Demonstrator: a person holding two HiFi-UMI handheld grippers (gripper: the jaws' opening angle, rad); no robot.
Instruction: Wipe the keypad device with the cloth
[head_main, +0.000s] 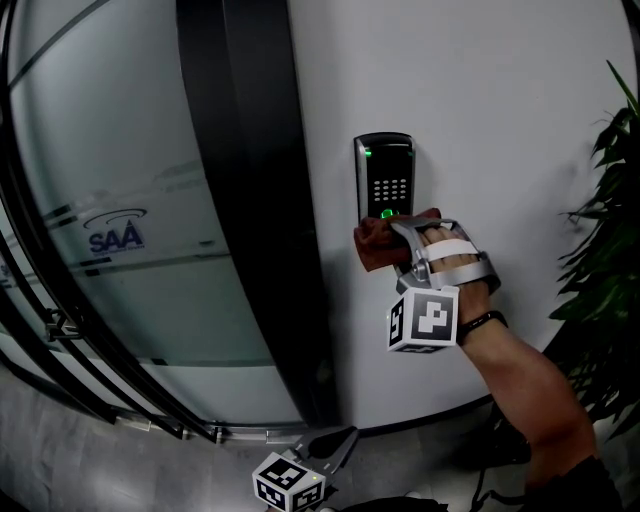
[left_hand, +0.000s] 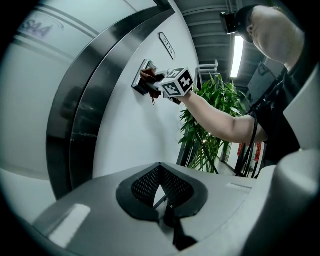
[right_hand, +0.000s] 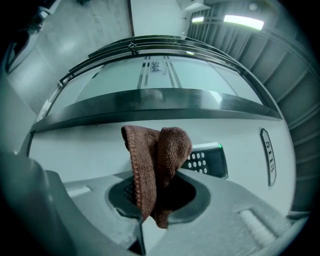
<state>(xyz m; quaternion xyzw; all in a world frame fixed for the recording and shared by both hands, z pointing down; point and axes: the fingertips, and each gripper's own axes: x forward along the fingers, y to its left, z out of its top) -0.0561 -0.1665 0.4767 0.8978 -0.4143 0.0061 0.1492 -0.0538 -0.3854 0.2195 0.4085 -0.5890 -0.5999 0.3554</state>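
Soft, light cloth (right_hand: 157, 160), likely limp, bunched at lower edge of wall keypad device (head_main: 385, 178), clamped by one fold in right gripper (right_hand: 156, 202); left gripper (left_hand: 161, 192) low, jaws together, empty.

The black rectangular keypad device (head_main: 384, 178) is mounted on the white wall (head_main: 480, 100), to the right of the dark vertical door frame (head_main: 260, 200) and the frosted glass door (head_main: 110, 200). The brown knitted cloth (head_main: 376, 245), pinched in the right gripper (head_main: 408, 238), lies against the keypad's lower end. The green leafy plant (head_main: 605, 250) stands at far right. The left gripper (head_main: 335, 445) hangs well below.
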